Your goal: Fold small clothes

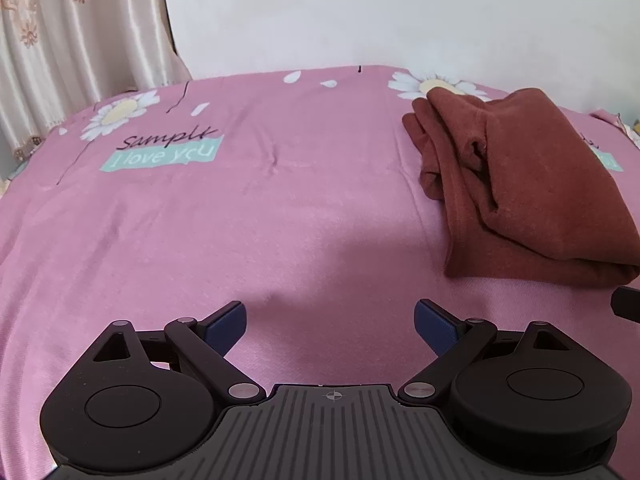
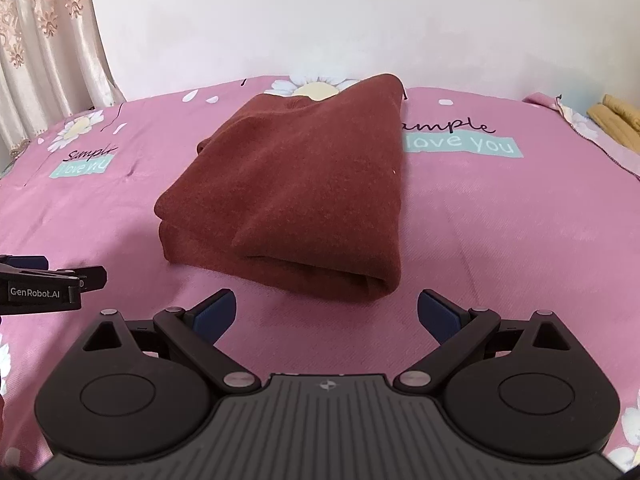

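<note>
A folded brown garment (image 2: 296, 192) lies mid-bed (image 2: 500, 240), with the left gripper (image 1: 330, 326) and right gripper (image 2: 326, 316) both spread wide, empty, near its front edge.

Left wrist cam: low over the pink bedsheet (image 1: 280, 208), faces the white wall (image 1: 360, 12); folded brown garment (image 1: 520, 184) at frame right. Right wrist cam: same low fwd angle, garment (image 2: 296, 184) centred, near. Both share sheet, garment, wall, curtain (image 1: 80, 28) upper left.
</note>
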`<state>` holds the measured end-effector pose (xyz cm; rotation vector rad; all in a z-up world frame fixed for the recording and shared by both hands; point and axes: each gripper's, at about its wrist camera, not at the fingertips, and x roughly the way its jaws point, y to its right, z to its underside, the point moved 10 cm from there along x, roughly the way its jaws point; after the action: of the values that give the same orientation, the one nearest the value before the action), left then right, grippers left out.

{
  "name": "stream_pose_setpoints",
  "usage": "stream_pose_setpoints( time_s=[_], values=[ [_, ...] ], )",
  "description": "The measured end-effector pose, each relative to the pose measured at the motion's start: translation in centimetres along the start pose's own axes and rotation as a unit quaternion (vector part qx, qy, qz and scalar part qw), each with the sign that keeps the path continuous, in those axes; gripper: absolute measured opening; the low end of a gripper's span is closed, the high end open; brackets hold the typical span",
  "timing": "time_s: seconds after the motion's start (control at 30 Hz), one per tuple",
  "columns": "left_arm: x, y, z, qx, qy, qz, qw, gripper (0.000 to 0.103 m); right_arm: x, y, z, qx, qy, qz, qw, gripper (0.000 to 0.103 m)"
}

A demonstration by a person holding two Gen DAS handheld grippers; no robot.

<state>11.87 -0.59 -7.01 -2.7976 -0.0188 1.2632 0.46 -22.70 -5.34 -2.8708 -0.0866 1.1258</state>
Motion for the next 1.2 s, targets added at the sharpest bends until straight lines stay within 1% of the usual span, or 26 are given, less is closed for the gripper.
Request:
stream_pose_setpoints(
  time_s=[0.4, 0.77, 1.03, 1.2],
  values=[
    [0.0, 0.2, -0.1, 0.006, -0.009, 0.006, 0.9999, 0.103, -0.4, -0.3, -0.7, -0.002, 0.007, -0.002, 1.000, 0.098],
    [-0.3, 0.4, -0.4, 0.015, -0.002, 0.007, 0.9999, 0.103, -0.5, -0.5, -0.9, -0.005, 0.009, -0.002, 1.000, 0.098],
    [-0.2, 0.3, -0.4, 0.012, -0.010, 0.005, 0.9999, 0.103, -0.4, -0.8, -1.1, -0.006, 0.007, -0.005, 1.000, 0.098],
    [-0.3, 0.3, -0.5, 0.013, -0.003, 0.006, 0.9999, 0.103, -0.4, -1.0, -1.1, -0.008, 0.006, -0.005, 1.000, 0.098]
  ],
)
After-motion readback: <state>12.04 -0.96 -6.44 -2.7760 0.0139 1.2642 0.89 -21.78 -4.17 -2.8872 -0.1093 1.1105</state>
